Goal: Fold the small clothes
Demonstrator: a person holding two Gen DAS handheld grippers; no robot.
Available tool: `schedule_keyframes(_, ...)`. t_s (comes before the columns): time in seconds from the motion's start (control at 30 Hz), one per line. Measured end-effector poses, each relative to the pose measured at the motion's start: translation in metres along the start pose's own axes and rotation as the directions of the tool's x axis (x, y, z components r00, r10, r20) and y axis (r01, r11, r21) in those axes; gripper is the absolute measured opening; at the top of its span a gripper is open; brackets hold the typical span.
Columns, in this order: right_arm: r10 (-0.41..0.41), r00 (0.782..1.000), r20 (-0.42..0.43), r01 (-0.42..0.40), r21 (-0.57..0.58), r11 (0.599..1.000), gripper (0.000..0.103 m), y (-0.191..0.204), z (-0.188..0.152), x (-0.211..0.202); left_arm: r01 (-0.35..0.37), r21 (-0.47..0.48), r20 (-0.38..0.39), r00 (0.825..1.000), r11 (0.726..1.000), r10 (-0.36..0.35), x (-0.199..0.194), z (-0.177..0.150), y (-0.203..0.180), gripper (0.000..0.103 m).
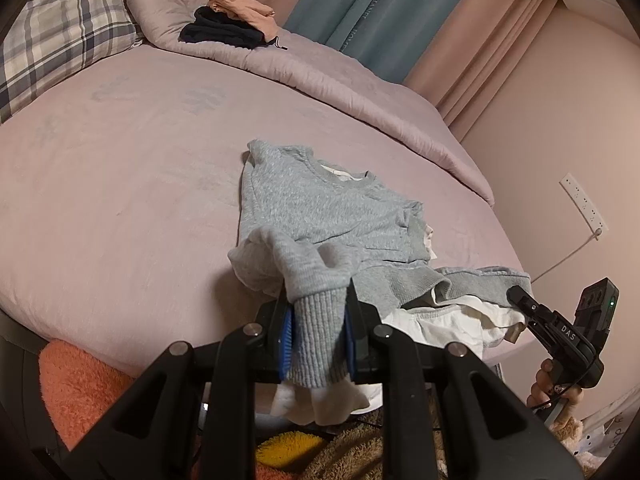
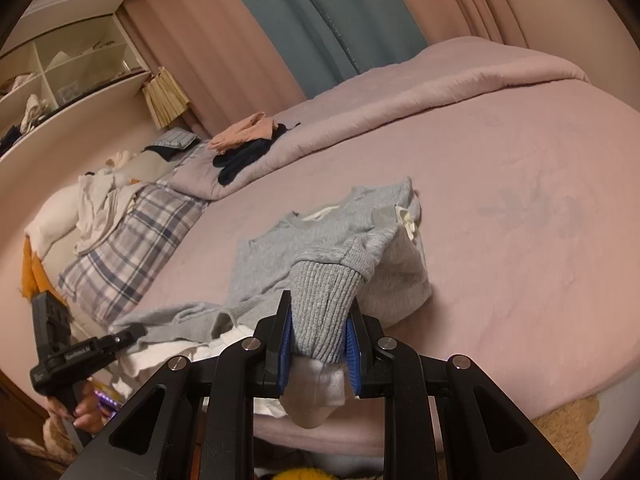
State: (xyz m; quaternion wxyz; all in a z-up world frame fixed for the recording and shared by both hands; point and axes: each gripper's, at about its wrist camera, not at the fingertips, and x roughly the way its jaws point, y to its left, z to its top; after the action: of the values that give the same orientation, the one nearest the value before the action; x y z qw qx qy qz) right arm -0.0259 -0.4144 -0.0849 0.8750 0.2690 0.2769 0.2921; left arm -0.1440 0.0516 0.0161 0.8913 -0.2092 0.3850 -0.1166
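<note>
Left gripper (image 1: pixel 319 340): its blue-padded jaws are clamped on one ribbed grey cuff (image 1: pixel 316 332) of the sweater (image 1: pixel 320 208), with white lining cloth (image 1: pixel 320 404) hanging below the jaws. Right gripper (image 2: pixel 319 344): its jaws are likewise clamped on the other ribbed cuff (image 2: pixel 324 312), a white inner cuff (image 2: pixel 320 392) protruding beneath.

Directly ahead of both grippers, the grey sweater lies on the pink bedsheet (image 1: pixel 120 184), neckline away from the grippers and hem bunched at the near bed edge. A white undershirt (image 1: pixel 452 320) shows beneath the hem. Both sleeves rise from the body to the jaws.

Beyond the sweater, left of the left gripper's axis, a plaid pillow (image 1: pixel 60 36) rests at the bed head. Farther ahead, a folded quilt (image 1: pixel 320 76) carries a dark garment (image 1: pixel 224 32) and a peach garment (image 1: pixel 240 6). Curtains (image 1: pixel 380 8) hang behind.
</note>
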Motion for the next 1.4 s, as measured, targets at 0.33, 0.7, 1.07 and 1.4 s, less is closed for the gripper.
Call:
schedule_keyframes(0.33, 0.004, 1.0, 0.009, -0.004, -0.014, 1.0, 0.023, 0.0, 0.007, 0.005, 0.003, -0.008, 0.004, 1.0, 1.0, -0.003, -0.001, 0.004, 0.002, 0.02)
schedule_keyframes(0.7, 0.005, 1.0, 0.011, -0.005, -0.029, 1.0, 0.023, -0.001, 0.013, 0.006, -0.004, 0.002, 0.005, 1.0, 1.0, 0.004, 0.001, 0.005, 0.002, 0.02)
schedule_keyframes(1.07, -0.001, 1.0, 0.01, 0.001, -0.04, 0.999, 0.023, -0.001, 0.019, 0.01, -0.014, 0.013, 0.004, 1.0, 1.0, 0.014, 0.004, 0.007, -0.001, 0.02)
schedule_keyframes(1.4, -0.003, 1.0, 0.008, 0.003, -0.058, 0.998, 0.023, 0.0, 0.028, 0.015, -0.016, 0.019, 0.009, 1.0, 1.0, 0.016, 0.004, 0.012, -0.003, 0.02)
